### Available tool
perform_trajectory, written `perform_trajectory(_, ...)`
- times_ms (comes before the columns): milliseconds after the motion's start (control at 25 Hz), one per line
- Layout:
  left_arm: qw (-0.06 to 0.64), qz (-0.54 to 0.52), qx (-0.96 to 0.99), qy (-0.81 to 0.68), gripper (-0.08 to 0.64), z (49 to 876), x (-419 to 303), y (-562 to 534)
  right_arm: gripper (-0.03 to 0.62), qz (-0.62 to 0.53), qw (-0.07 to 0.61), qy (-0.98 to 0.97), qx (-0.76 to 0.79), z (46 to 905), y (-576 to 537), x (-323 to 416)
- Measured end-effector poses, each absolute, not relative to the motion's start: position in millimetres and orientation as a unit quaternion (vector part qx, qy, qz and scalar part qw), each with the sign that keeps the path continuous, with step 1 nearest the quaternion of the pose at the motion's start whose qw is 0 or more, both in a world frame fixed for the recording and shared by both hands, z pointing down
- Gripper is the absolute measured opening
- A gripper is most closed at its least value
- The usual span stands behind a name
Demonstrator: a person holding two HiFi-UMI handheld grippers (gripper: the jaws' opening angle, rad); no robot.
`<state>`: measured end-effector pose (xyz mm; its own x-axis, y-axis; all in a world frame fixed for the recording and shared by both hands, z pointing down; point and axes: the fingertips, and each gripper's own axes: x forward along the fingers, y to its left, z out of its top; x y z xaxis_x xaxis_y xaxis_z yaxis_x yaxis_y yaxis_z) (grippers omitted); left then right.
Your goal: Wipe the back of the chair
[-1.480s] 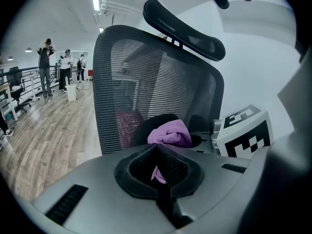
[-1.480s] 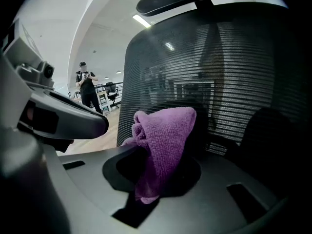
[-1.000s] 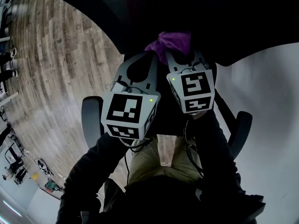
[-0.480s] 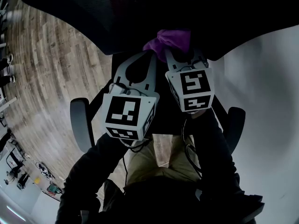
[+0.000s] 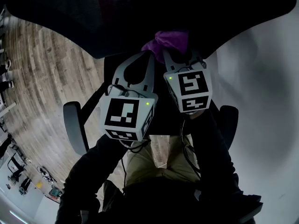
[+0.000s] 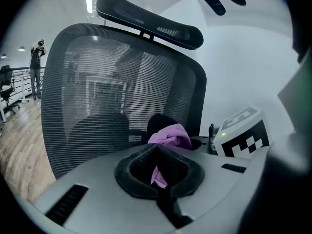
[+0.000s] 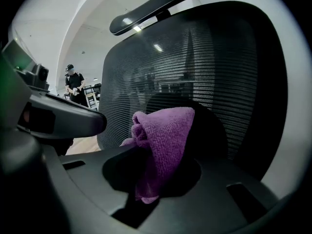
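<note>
holding the purple cloth (image 7: 163,130) clamped in our right tool (image 7: 146,155) low before the chair back (image 7: 209,62), we should press flat and sweep evenly; left tool (image 6: 157,147) closed, empty, beside the cloth.

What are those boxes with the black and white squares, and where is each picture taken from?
Those boxes are marker cubes on two hand tools called grippers; a person holds one in each hand. One picture comes from a camera on the person's head, looking down at the left gripper and the right gripper. The other two come from cameras riding on each gripper. Both face the mesh back of a black office chair, with wooden floor beside it. The right gripper pinches a purple cloth for wiping. The left gripper's jaws are together, close to the cloth.
</note>
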<state>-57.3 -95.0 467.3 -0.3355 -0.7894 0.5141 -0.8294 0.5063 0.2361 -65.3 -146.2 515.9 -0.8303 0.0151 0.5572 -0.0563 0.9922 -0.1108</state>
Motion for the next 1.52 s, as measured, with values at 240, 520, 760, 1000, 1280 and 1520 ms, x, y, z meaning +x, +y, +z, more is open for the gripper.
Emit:
perform_trajectory(240,0.285,0.032,0.497,-0.819,0.000,467.1,-57.6,-105.4,0.067,0.067,0.291,-0.954,0.019,519.9,-157.5,-59.3)
perform_trajectory(520,0.280,0.031,0.502,-0.817,0.000,462.1,-47.8,-124.8,0.067,0.068,0.293,-0.953,0.031,517.5,-181.4,-43.7)
perform_trajectory(760,0.279,0.032,0.507,-0.815,0.000,469.5,-42.5,-122.4,0.069,0.068,0.292,-0.953,0.042,525.0,-184.9,-34.8)
perform_trajectory(1000,0.270,0.032,0.509,-0.817,0.000,462.3,-30.8,-142.5,0.067,0.067,0.293,-0.952,0.051,524.6,-212.1,-14.6)
perform_trajectory(1280,0.270,0.034,0.511,-0.815,0.000,464.7,-27.9,-144.2,0.069,0.070,0.290,-0.953,0.063,526.7,-220.9,-7.6)
perform_trajectory(1520,0.272,0.036,0.515,-0.812,0.000,461.4,-22.8,-144.0,0.067,0.071,0.283,-0.954,0.073,519.8,-232.8,-0.5)
